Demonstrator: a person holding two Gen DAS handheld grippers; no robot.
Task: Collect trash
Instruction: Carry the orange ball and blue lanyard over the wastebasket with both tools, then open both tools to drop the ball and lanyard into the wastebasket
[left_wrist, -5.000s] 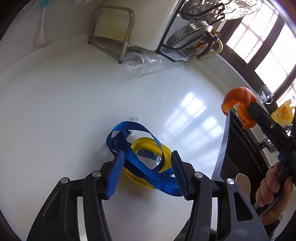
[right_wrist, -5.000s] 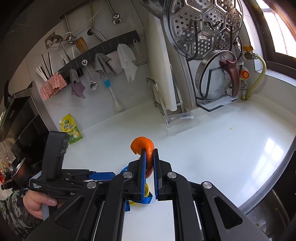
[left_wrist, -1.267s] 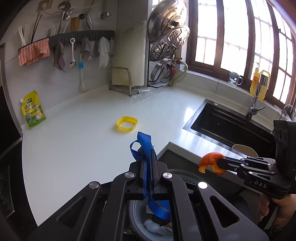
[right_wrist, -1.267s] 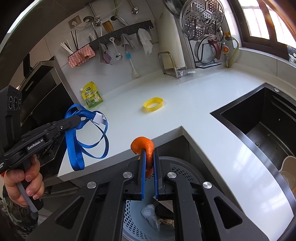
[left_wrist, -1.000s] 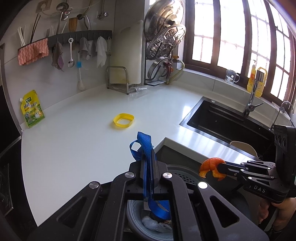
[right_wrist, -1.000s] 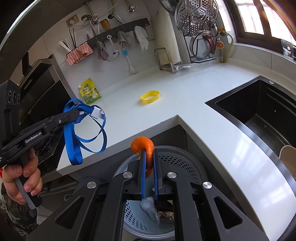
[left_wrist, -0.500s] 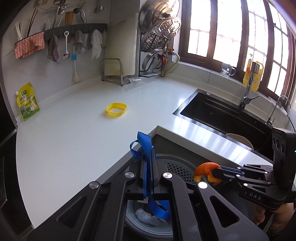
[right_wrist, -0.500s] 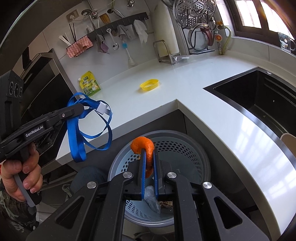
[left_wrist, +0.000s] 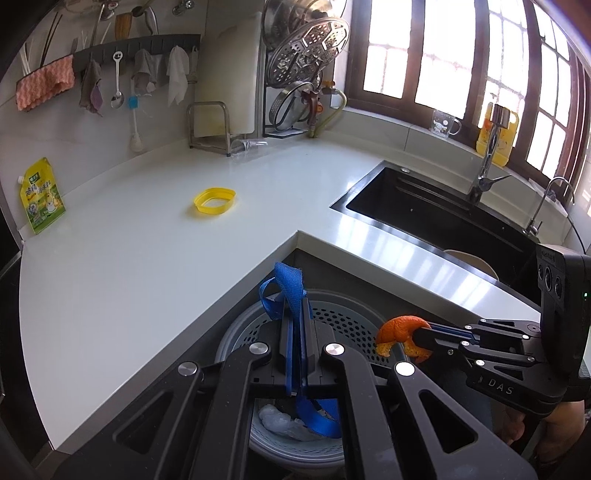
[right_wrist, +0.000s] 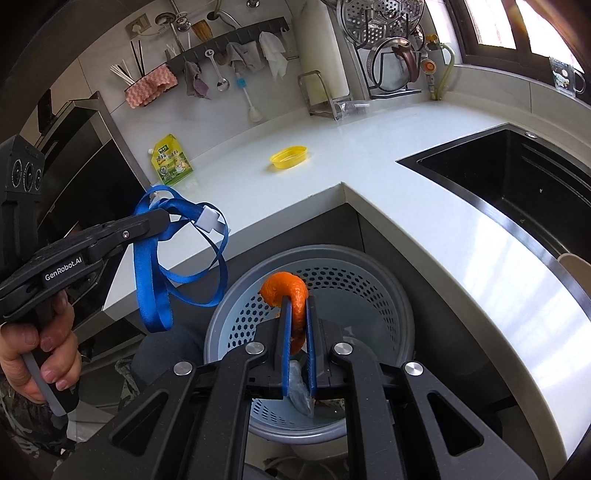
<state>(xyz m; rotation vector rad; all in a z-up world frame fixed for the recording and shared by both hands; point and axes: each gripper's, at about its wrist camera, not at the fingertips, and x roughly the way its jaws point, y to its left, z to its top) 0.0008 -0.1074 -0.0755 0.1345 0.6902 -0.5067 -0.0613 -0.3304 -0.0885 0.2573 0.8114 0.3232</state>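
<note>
My left gripper (left_wrist: 295, 306) is shut on a blue strap (left_wrist: 286, 291) whose loops hang down over a grey perforated waste basket (left_wrist: 343, 321). From the right wrist view the same strap (right_wrist: 155, 273) dangles left of the basket (right_wrist: 388, 291), held by the left gripper (right_wrist: 164, 218). My right gripper (right_wrist: 295, 299) is shut on a curled orange peel (right_wrist: 286, 286), right above the basket's mouth. In the left wrist view that peel (left_wrist: 397, 330) and the right gripper (left_wrist: 421, 334) hover over the basket's right rim. Crumpled clear plastic (left_wrist: 284, 424) lies in the basket.
A yellow plastic ring (left_wrist: 214, 199) and a clear bottle (left_wrist: 251, 146) lie on the white L-shaped counter (left_wrist: 129, 258), a yellow-green pouch (left_wrist: 40, 195) leans at the wall. A black sink (left_wrist: 436, 218) is to the right. A hand (right_wrist: 40, 350) grips the left handle.
Both grippers have sunk toward the basket while keeping the strap and the peel; the basket now looks larger and closer under them. The jaws have not changed.
</note>
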